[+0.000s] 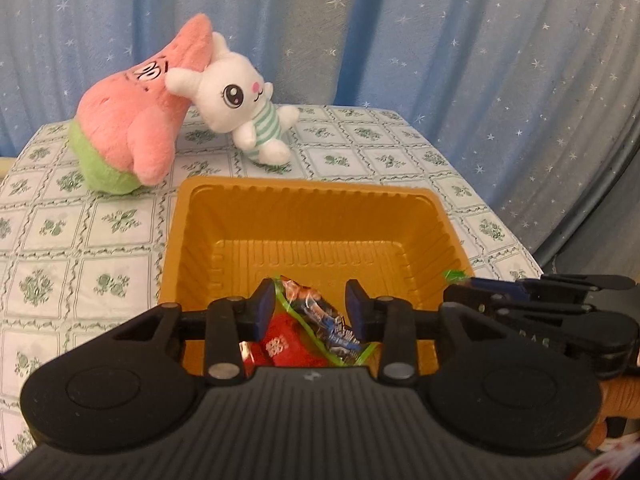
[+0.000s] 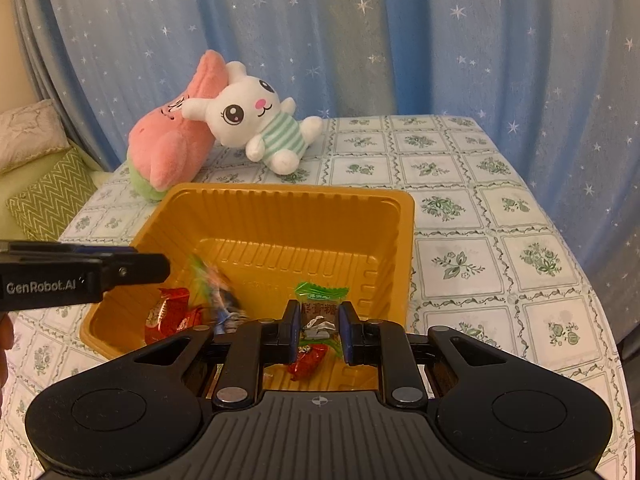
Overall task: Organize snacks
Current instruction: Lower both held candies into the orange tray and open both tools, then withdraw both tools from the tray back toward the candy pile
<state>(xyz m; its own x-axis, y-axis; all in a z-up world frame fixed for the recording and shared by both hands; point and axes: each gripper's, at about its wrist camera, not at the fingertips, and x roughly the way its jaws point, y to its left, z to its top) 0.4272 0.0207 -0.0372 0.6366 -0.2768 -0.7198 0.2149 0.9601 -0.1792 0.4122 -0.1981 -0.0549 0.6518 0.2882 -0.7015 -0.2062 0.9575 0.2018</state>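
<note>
An orange plastic tray [image 1: 308, 188] [image 2: 280, 192] sits on the table. Over its near left part my left gripper [image 1: 311, 308] [image 2: 140, 268] stands open. A clear green-edged snack packet [image 1: 320, 320] [image 2: 218, 296] lies loose between its fingers, apart from the pads, and looks blurred in the right wrist view. A red packet [image 1: 280, 346] [image 2: 168, 316] lies beneath it in the tray. Over the tray's near right part my right gripper [image 2: 320, 326] [image 1: 480, 292] is shut on a green-wrapped candy [image 2: 320, 300]. Another red packet [image 2: 306, 362] lies under that candy.
A pink star plush [image 1: 132, 128] [image 2: 172, 148] and a white rabbit plush [image 1: 244, 104] [image 2: 256, 120] lean together behind the tray. The floral tablecloth [image 2: 480, 220] runs to table edges left and right. A blue starred curtain [image 1: 440, 40] hangs behind. Cushions [image 2: 44, 196] lie at the left.
</note>
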